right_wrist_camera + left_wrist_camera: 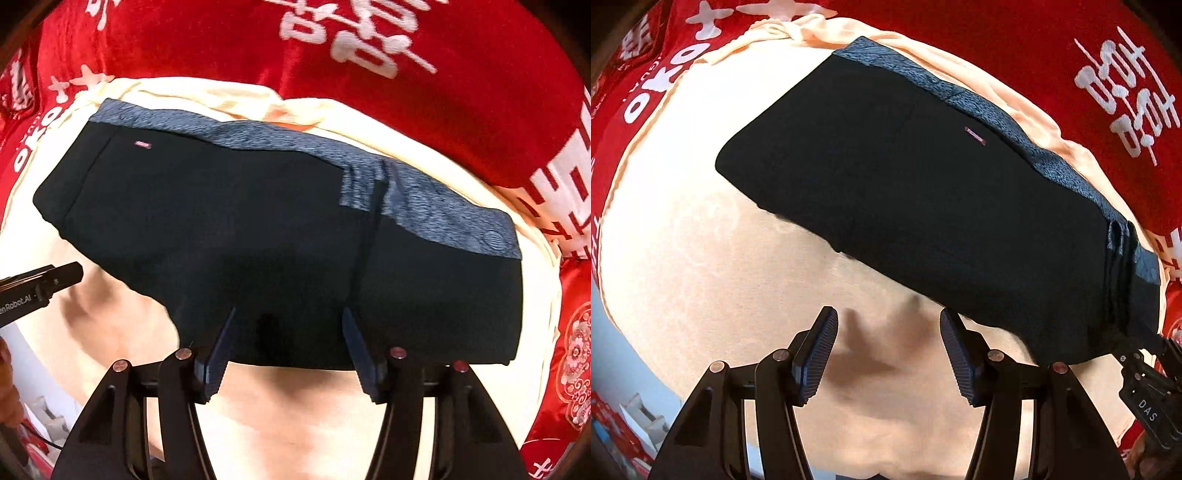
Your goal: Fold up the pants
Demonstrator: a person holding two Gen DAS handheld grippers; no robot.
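1. The pants (923, 206) lie folded into a compact dark bundle on a cream cloth (687, 229); in the left wrist view the bundle runs from the upper middle of the frame down to the lower right; in the right wrist view it fills the middle of the frame.
2. A patterned grey-blue waistband (424, 192) runs along the far edge of the bundle; a small pink label (143, 144) sits near the upper left corner of the dark fabric in the right wrist view.
3. The cream cloth lies on a red cloth with white lettering (1052, 55), which fills the top and sides of both frames; whether a bench lies beneath cannot be told.
4. The left gripper (888, 354) points down over bare cream cloth at the lower middle of its frame, just beside the near edge of the pants; its fingers (816, 354) stand moderately wide with nothing between them.
5. The right gripper (286, 350) points down over the near edge of the pants; its fingers (218, 350) stand apart, dark fabric showing behind the gap, none gripped.
6. No container shows; a few red and white things at the lower left corner of the left wrist view are too small to identify.
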